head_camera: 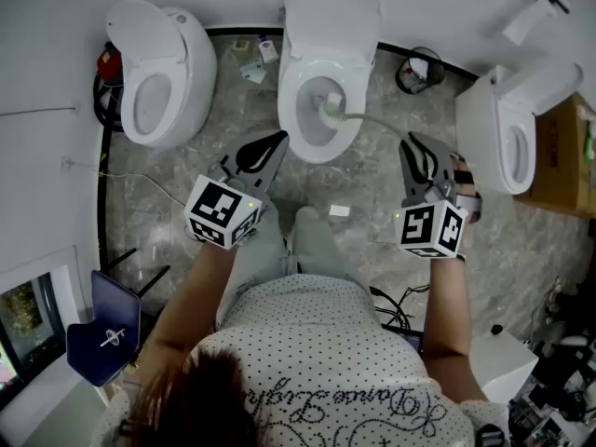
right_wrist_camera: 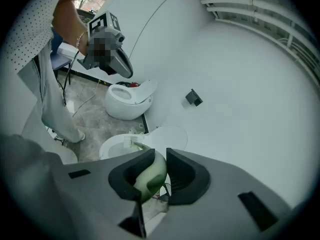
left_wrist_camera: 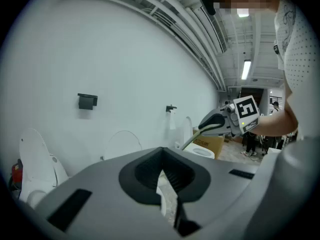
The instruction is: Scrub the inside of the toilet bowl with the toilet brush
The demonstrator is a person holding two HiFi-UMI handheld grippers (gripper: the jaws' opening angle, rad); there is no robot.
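The toilet brush (head_camera: 365,118) has its head down inside the bowl of the middle toilet (head_camera: 291,91), whose lid stands up. Its pale green handle runs out over that toilet's right rim to the right gripper (head_camera: 415,153), whose jaws are clamped on the handle's end. The left gripper (head_camera: 268,150) hovers just in front of the middle toilet, toward its left, with its jaws closed together and nothing between them.

Left of the middle toilet stands a second toilet (head_camera: 158,73) with a red object (head_camera: 109,63) at its far side. Right of the middle toilet, a black basket (head_camera: 419,71) sits by the wall. Farther right are a third toilet (head_camera: 517,128) and a cardboard box (head_camera: 570,156). In front of the middle toilet, a small white piece (head_camera: 339,210) lies on the grey floor (head_camera: 223,128) beside the person's legs.
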